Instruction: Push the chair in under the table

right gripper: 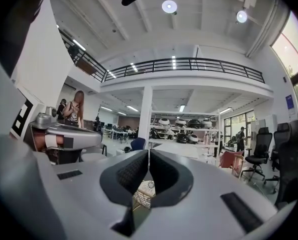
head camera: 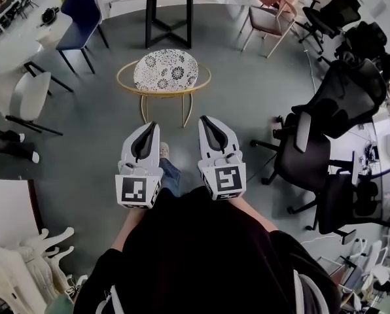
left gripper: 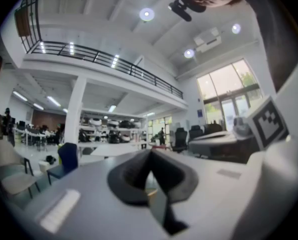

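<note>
A chair with a gold wire frame and a round black-and-white patterned seat [head camera: 165,70] stands on the grey floor, a short way out from a white-topped table with black legs [head camera: 169,5]. My left gripper [head camera: 148,125] and right gripper [head camera: 205,119] are side by side, level, just short of the chair's near rim and apart from it. Both are shut with nothing between the jaws. In the right gripper view the patterned seat [right gripper: 146,191] shows below the closed right gripper [right gripper: 148,156]. The left gripper view shows the closed left gripper [left gripper: 150,158] and the table [left gripper: 114,149] beyond.
A blue chair [head camera: 81,15] and a white chair [head camera: 29,94] stand at the left, a pink chair [head camera: 273,10] at the back right. Several black office chairs [head camera: 322,133] crowd the right side. White furniture parts [head camera: 25,263] lie at the lower left.
</note>
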{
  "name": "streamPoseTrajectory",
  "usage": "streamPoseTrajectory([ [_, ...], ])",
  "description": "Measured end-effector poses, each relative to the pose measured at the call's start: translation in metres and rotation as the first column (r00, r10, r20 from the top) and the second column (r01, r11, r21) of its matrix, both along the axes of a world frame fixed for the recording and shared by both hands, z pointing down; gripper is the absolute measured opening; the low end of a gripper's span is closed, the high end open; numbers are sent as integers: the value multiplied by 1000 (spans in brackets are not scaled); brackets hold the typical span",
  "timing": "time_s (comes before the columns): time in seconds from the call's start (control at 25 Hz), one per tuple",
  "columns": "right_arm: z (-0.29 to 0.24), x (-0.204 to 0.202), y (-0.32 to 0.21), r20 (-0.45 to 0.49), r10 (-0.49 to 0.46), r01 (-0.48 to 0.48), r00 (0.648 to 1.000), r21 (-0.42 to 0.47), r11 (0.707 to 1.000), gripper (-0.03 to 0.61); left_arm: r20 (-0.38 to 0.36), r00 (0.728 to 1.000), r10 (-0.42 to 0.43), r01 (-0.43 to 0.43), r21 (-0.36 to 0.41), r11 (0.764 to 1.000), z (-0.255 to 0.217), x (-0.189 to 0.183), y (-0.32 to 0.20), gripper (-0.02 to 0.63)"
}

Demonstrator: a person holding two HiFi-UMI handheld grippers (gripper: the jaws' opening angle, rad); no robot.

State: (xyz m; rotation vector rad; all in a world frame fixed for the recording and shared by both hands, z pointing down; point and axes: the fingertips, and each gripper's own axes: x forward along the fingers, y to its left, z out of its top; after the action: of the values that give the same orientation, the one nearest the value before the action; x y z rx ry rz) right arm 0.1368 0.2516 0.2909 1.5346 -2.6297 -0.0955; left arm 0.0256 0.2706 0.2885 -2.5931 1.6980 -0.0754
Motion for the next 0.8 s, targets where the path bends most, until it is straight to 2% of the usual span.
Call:
streamPoseTrajectory([
  [0.24, 2, -40, -89, -31, -5, 6, 999, 21, 1000, 23, -15, 1000, 1, 0, 26, 1000, -3, -42, -98, 8],
  [0.4, 13, -62, -154, -36, 17, -17, 999, -18, 1000, 23, -16, 999, 27, -27, -9, 1000, 7, -67, -167, 8],
  [0.48, 19, -67, -178, -53, 27, -28, 998, -35, 999, 23, -45, 998, 35, -37, -29, 999, 11, -76, -192, 8],
  [0.64, 36, -82, -219, -74, 45, -50, 996, -71, 996, 23, -54, 997, 51, -56, -88, 995, 33, -99, -236, 8],
  [0.8, 49, -87, -243, -114, 55, -67, 992, -108, 992, 23, -47, 996, 72, -77, -122, 990, 45, -106, -264, 8],
])
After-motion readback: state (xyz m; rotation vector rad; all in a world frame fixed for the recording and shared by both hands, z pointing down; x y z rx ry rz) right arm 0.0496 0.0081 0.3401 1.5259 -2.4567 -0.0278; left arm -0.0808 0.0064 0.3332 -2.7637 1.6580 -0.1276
